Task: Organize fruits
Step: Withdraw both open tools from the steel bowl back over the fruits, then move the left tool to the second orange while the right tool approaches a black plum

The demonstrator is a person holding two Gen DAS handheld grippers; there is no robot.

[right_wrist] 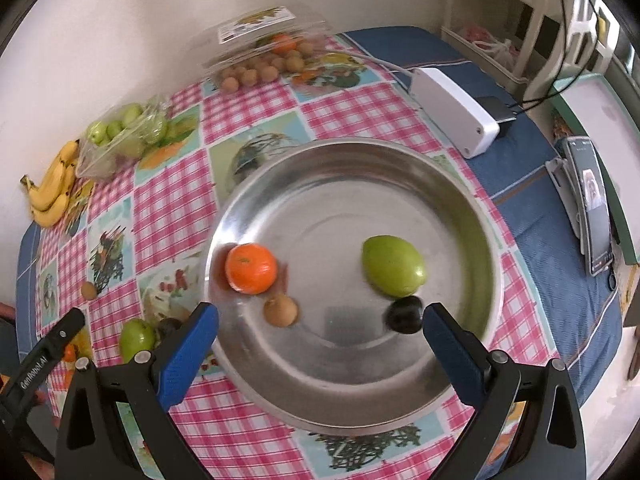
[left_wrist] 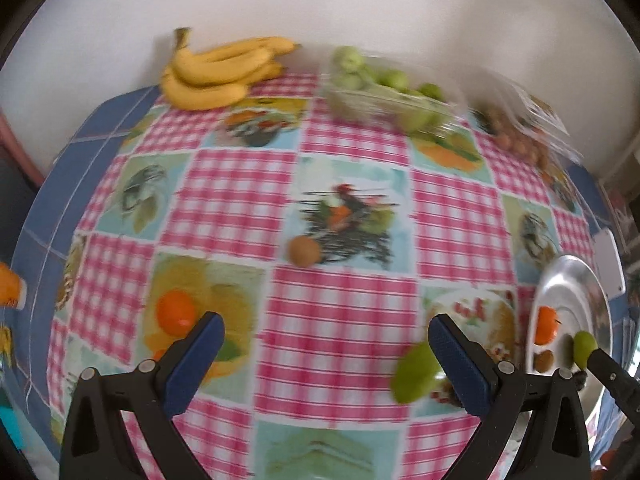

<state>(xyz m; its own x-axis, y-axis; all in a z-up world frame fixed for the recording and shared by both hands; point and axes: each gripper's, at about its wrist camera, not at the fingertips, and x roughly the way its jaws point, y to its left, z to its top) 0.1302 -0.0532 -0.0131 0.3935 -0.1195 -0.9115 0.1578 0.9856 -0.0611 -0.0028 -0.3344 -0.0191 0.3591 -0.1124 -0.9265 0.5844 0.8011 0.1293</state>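
Observation:
A steel bowl (right_wrist: 460,208) holds an orange (right_wrist: 251,268), a kiwi (right_wrist: 281,310), a green pear (right_wrist: 393,266) and a dark plum (right_wrist: 405,314). My right gripper (right_wrist: 320,328) is open and empty above the bowl's near side. My left gripper (left_wrist: 326,340) is open and empty over the checked tablecloth. A green pear (left_wrist: 414,372) lies just left of its right finger. A kiwi (left_wrist: 305,251) lies ahead of it and an orange (left_wrist: 176,313) lies by its left finger. The bowl's rim (left_wrist: 576,276) shows at the right.
Bananas (left_wrist: 218,70) lie at the back by the wall, beside a clear box of green fruit (left_wrist: 384,96) and a box of small brown fruit (right_wrist: 260,70). A white box (right_wrist: 452,106) and a phone (right_wrist: 596,208) sit right of the bowl.

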